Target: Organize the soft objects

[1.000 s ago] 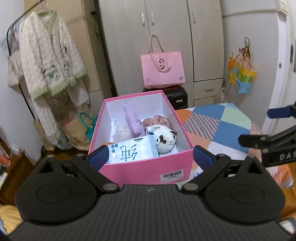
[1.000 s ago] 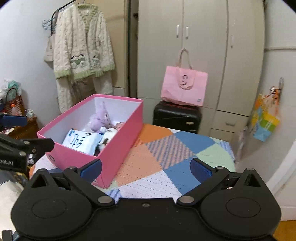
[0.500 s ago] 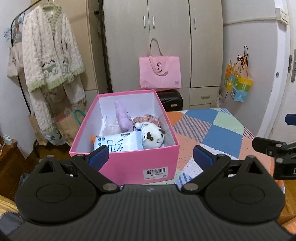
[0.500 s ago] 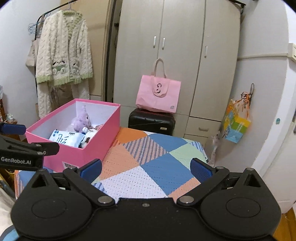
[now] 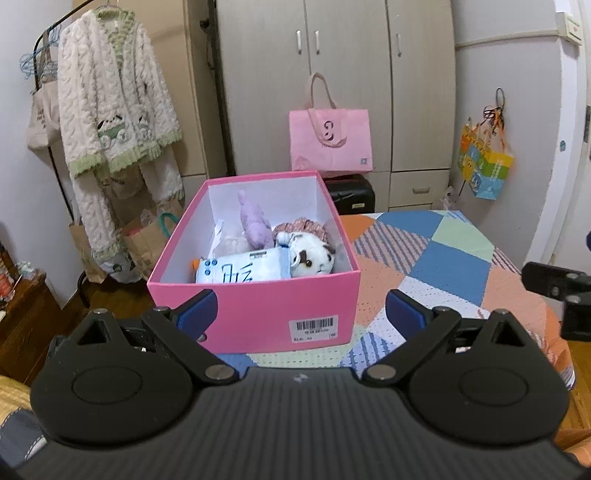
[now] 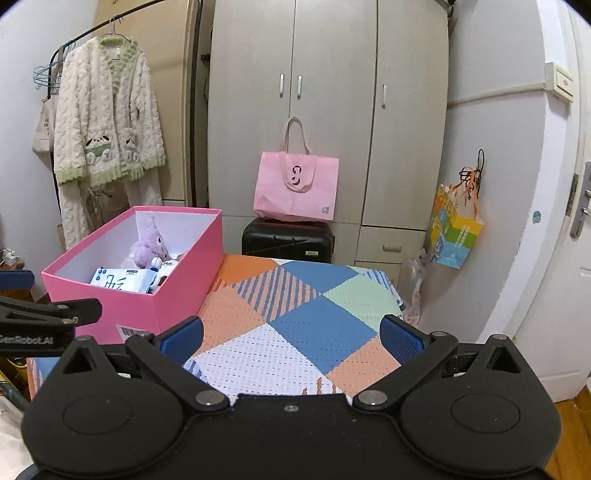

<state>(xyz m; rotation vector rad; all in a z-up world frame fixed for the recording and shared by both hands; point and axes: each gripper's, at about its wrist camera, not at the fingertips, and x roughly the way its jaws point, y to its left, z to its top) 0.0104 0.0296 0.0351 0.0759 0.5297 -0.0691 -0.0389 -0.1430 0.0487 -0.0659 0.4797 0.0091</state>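
Right wrist: "GenRobot.AI" on left gripper [image 6: 22, 291]; both grippers spread, empty; pink box [image 5: 255, 314] barcoded.

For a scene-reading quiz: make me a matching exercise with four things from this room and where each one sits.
Things:
1. purple plush
2. pink tote bag
3. cream cardigan
4. colourful paper bag

Places:
A. hanging on the clothes rack
B. inside the pink box
C. hanging on the white wall at the right
D. on top of the black suitcase

Pairs: 1-B, 2-D, 3-A, 4-C
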